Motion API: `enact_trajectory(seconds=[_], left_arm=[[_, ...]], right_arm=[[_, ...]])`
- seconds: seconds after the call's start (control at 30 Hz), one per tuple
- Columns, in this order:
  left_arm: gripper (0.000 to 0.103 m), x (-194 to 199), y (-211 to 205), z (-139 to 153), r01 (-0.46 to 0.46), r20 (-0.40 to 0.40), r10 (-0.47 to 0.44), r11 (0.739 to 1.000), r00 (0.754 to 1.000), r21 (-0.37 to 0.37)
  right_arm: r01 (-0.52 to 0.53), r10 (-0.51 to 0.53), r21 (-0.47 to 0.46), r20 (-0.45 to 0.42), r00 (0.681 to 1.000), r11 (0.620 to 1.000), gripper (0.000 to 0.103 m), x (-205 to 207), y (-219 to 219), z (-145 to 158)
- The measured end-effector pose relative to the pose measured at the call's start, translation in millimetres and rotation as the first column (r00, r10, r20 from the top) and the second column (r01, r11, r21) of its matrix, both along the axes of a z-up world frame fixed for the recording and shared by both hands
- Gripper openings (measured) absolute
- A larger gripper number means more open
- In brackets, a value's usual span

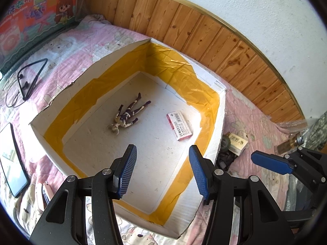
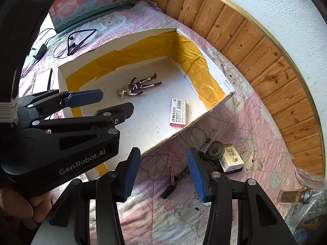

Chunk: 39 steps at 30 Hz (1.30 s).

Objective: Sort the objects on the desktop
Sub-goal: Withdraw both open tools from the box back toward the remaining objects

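A white box with yellow-taped walls [image 1: 130,75] [image 2: 114,59] lies open on the pink quilt. Inside lie a toy figure [image 1: 127,116] [image 2: 139,85] and a pink staples box [image 1: 179,125] [image 2: 178,112]. My left gripper [image 1: 161,173] is open and empty above the box's near part; it also shows in the right wrist view [image 2: 106,102]. My right gripper [image 2: 163,173] is open and empty over the quilt, above a black marker [image 2: 175,181]. A tape roll [image 2: 215,150], a small white carton [image 2: 232,160] [image 1: 238,143] and a brown bottle [image 2: 294,197] lie to the right.
A neckband earphone [image 1: 30,77] [image 2: 79,38], a phone [image 1: 12,159] and a toy washing-machine carton [image 1: 36,10] [image 2: 92,2] lie left and behind. A wood-panelled wall [image 1: 204,36] runs along the back. Bubble wrap [image 2: 308,210] sits at the far right.
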<state>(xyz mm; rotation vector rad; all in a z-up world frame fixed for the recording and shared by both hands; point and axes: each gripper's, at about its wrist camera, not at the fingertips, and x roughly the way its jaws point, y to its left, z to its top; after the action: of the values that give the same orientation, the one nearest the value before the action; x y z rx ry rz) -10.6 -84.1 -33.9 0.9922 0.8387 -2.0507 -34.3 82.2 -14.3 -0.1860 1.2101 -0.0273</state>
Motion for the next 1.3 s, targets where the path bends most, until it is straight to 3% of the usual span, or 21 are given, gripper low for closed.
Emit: enact_trajectory(seconds=[0.4, 0.9, 1.1, 1.3], left_arm=[[0.056, 7, 30, 7, 0.002, -0.024, -0.003, 0.999, 1.0, -0.044], [0.056, 17, 58, 16, -0.043, -0.076, 0.036, 0.995, 0.996, -0.094], [0.056, 13, 72, 15, -0.031, -0.07, 0.024, 0.994, 0.997, -0.108], [0.056, 2, 91, 15, 0.003, -0.05, -0.011, 0.988, 0.999, -0.156]], right_arm=[[0.04, -0.045, 0.035, 0.143, 0.989, 0.999, 0.05, -42, 3, 12], [0.05, -0.064, 0.072, 0.214, 0.975, 0.996, 0.05, -82, 11, 4], [0.062, -0.083, 0.087, 0.27, 0.959, 0.994, 0.05, -100, 10, 2], [0.069, -0.099, 0.092, 0.385, 0.918, 0.993, 0.051, -129, 10, 1]])
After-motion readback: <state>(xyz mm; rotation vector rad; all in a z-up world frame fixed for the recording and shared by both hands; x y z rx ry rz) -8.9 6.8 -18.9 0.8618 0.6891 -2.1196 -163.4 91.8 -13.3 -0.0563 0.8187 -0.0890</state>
